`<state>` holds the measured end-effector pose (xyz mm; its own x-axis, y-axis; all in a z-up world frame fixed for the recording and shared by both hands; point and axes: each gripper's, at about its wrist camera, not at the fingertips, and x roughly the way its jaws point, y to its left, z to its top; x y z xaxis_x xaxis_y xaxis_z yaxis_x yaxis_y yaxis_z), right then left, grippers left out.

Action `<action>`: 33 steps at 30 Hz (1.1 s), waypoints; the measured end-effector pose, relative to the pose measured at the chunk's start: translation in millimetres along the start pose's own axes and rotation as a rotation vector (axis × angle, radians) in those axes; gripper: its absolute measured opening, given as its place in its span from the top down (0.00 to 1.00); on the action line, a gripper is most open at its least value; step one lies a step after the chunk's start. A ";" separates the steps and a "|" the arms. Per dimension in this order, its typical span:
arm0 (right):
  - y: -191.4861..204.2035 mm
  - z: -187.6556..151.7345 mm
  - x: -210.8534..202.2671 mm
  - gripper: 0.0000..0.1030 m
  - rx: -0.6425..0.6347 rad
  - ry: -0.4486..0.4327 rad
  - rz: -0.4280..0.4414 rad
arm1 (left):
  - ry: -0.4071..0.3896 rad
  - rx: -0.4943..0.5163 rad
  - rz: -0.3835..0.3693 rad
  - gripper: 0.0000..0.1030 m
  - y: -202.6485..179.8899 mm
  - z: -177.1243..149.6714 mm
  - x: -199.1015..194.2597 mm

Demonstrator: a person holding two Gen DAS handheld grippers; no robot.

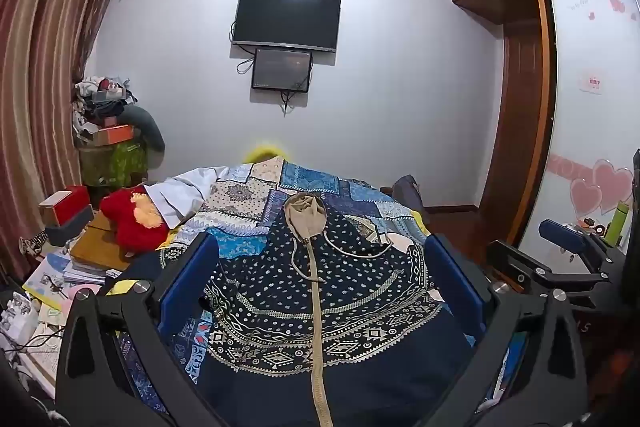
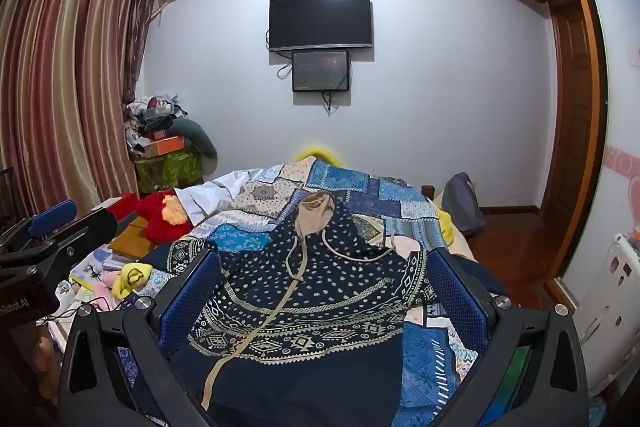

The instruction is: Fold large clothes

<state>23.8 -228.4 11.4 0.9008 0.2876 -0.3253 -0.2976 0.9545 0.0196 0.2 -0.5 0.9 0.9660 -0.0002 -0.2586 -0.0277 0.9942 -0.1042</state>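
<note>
Two views logged. Left wrist: left hand-held gripper (image 1: 320, 287) hovered, jaws wide apart and empty, over the hooded jacket (image 1: 320, 307) lying flat on the bed (image 1: 312, 183), hood (image 1: 306, 213) far end. Risk: pinching the quilt along with the jacket; loose drawstring (image 1: 356, 251) snagging. Near hem cut off. Right wrist: right hand-held gripper (image 2: 326, 297) likewise apart. Sleeves partly hidden behind fingers (image 2: 456, 301); jacket's left sleeve (image 2: 180, 255) could slide off the bed edge.
</note>
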 end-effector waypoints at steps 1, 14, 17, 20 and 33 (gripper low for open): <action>0.0 -0.1 0.0 0.00 0.000 0.000 0.000 | 0.001 0.000 0.001 0.00 -0.4 0.5 0.3; -1.0 1.3 -0.8 0.00 0.000 -0.002 0.001 | 0.003 0.002 -0.001 0.00 -0.1 5.6 -6.4; -0.7 1.2 -0.7 0.00 0.000 -0.001 0.000 | 0.003 0.007 -0.002 0.00 -2.1 3.2 -2.1; -0.8 1.0 -0.4 0.00 0.000 -0.002 0.000 | 0.003 0.010 -0.003 0.00 -1.7 2.0 -1.3; -1.2 1.7 0.9 0.00 0.000 0.000 0.001 | -0.013 0.017 -0.002 0.00 -4.6 2.5 -1.3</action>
<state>25.5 -229.1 12.6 0.9004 0.2886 -0.3256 -0.2985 0.9542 0.0204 -0.3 -4.9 4.1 0.9693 -0.0011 -0.2459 -0.0213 0.9959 -0.0885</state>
